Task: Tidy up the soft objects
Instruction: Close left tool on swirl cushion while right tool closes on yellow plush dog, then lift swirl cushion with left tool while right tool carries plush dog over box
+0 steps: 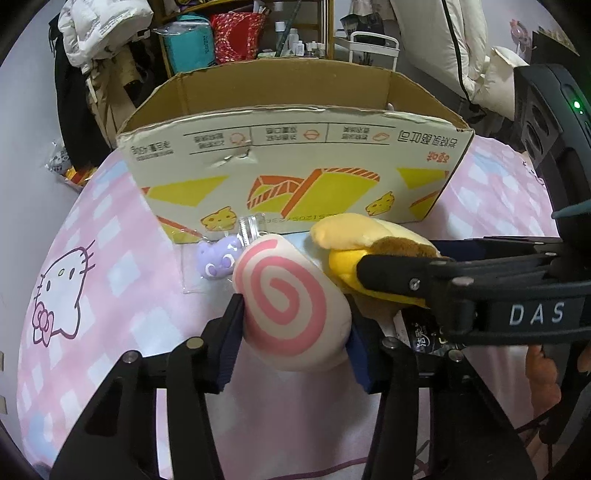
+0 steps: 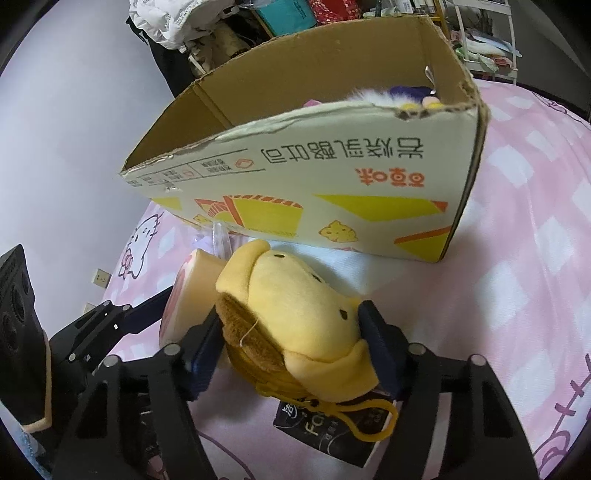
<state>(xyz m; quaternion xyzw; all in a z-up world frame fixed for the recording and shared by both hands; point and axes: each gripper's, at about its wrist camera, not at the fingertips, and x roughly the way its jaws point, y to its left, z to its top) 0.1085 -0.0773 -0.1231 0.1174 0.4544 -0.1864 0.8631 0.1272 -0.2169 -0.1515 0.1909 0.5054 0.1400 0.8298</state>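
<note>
A round white plush with a pink spiral (image 1: 291, 306) lies on the pink checked bedsheet (image 1: 110, 266), just in front of an open cardboard box (image 1: 295, 155). The left gripper (image 1: 295, 332) is clamped on it — one blue pad presses each side. Touching the spiral plush on its right lies a yellow plush toy (image 2: 295, 317) with a brown patch and a yellow clip loop (image 2: 373, 421), resting partly on a dark printed card (image 2: 332, 443). The right gripper (image 2: 291, 354) holds this toy, its pads set against both flanks and denting the fabric a little. A small purple charm in a clear packet (image 1: 216, 258) lies between the spiral plush and the box wall. Over the box's torn rim some furry soft toys (image 2: 399, 98) show inside at its right end. Behind the box stand cluttered shelves (image 1: 236, 33) and a white padded jacket (image 1: 99, 33) — all well apart from the toys.
</note>
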